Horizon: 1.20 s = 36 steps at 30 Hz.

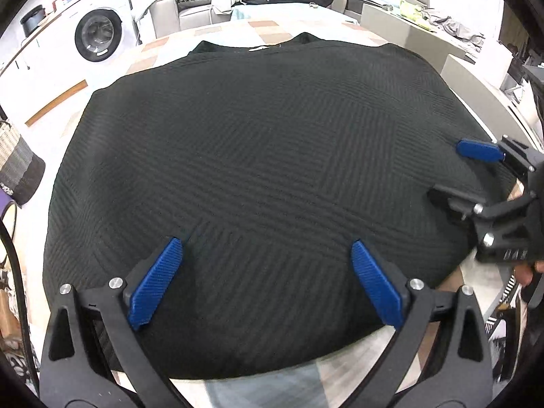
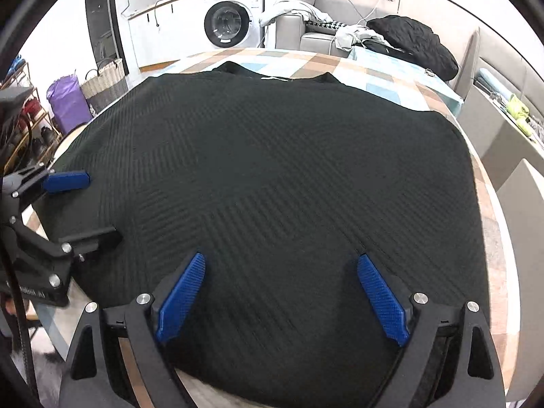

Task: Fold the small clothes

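A black ribbed garment (image 1: 265,156) lies spread flat on the table, collar at the far side; it also shows in the right wrist view (image 2: 272,176). My left gripper (image 1: 267,248) is open over the garment's near hem, blue pads wide apart, holding nothing. My right gripper (image 2: 282,261) is open over the near hem further right, also empty. The right gripper shows at the right edge of the left wrist view (image 1: 476,166), and the left gripper at the left edge of the right wrist view (image 2: 78,204).
The table has a checked cloth (image 2: 380,68). A black bundle (image 2: 414,44) lies at its far right end. A washing machine (image 2: 231,17), a grey sofa (image 1: 190,10) and a woven basket (image 2: 105,81) stand beyond.
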Each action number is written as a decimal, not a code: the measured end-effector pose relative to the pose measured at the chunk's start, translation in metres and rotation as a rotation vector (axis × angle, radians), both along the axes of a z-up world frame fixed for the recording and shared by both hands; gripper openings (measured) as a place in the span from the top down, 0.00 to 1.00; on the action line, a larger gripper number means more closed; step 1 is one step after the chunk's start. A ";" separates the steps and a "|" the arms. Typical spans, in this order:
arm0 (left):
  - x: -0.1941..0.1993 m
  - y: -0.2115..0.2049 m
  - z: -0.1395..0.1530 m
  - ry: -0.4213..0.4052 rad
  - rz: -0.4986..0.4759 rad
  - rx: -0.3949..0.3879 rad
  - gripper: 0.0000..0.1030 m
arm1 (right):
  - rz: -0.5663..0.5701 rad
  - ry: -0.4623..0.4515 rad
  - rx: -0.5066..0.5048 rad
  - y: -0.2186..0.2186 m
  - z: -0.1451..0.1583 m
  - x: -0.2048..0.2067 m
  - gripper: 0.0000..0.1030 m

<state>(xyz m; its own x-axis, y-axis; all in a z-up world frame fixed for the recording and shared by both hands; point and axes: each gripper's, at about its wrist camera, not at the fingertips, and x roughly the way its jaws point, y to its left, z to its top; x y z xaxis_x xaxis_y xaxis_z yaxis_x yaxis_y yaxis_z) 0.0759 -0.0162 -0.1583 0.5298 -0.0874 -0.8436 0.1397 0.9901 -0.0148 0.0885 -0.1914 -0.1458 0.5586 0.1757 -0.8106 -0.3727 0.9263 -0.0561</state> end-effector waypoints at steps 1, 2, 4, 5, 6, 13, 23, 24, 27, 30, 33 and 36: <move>-0.001 0.003 0.000 -0.001 -0.004 -0.005 0.04 | -0.008 0.002 -0.005 -0.005 0.000 0.000 0.10; -0.006 0.007 0.001 -0.003 -0.014 -0.012 0.04 | -0.019 0.006 -0.008 -0.012 0.001 -0.001 0.10; -0.008 0.010 0.002 -0.009 -0.026 -0.020 0.04 | -0.032 0.030 0.030 -0.027 0.002 -0.004 0.10; -0.013 0.014 0.003 -0.010 -0.026 -0.021 0.04 | -0.038 0.031 0.032 -0.031 0.002 -0.006 0.10; -0.019 0.017 0.005 -0.009 -0.027 -0.022 0.04 | -0.049 0.022 -0.004 -0.035 0.004 -0.011 0.10; -0.043 0.031 0.014 -0.023 -0.021 -0.024 0.04 | -0.137 0.013 -0.050 -0.057 0.011 -0.025 0.10; -0.038 0.056 0.022 -0.066 0.096 -0.039 0.04 | -0.101 -0.023 0.079 -0.015 0.024 -0.012 0.10; -0.037 0.056 0.021 -0.067 0.099 -0.022 0.04 | -0.086 -0.020 0.078 -0.009 0.023 -0.010 0.10; -0.033 0.056 0.016 -0.057 0.100 0.010 0.04 | -0.056 -0.018 0.062 0.004 0.021 -0.003 0.10; -0.029 0.058 0.015 -0.052 0.109 0.013 0.04 | -0.036 -0.013 0.058 0.012 0.018 0.006 0.10; -0.024 0.057 0.018 -0.053 0.110 0.009 0.04 | -0.021 -0.014 0.033 0.017 0.017 0.010 0.10; -0.017 0.056 0.023 -0.060 0.106 -0.006 0.04 | 0.002 -0.018 0.045 0.018 0.022 0.010 0.10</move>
<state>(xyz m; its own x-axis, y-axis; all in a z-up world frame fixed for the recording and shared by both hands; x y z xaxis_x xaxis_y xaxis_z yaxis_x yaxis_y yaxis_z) 0.0589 0.0401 -0.1354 0.5858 -0.0329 -0.8098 0.0348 0.9993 -0.0154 0.0984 -0.1732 -0.1240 0.5730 0.2126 -0.7915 -0.3737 0.9273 -0.0215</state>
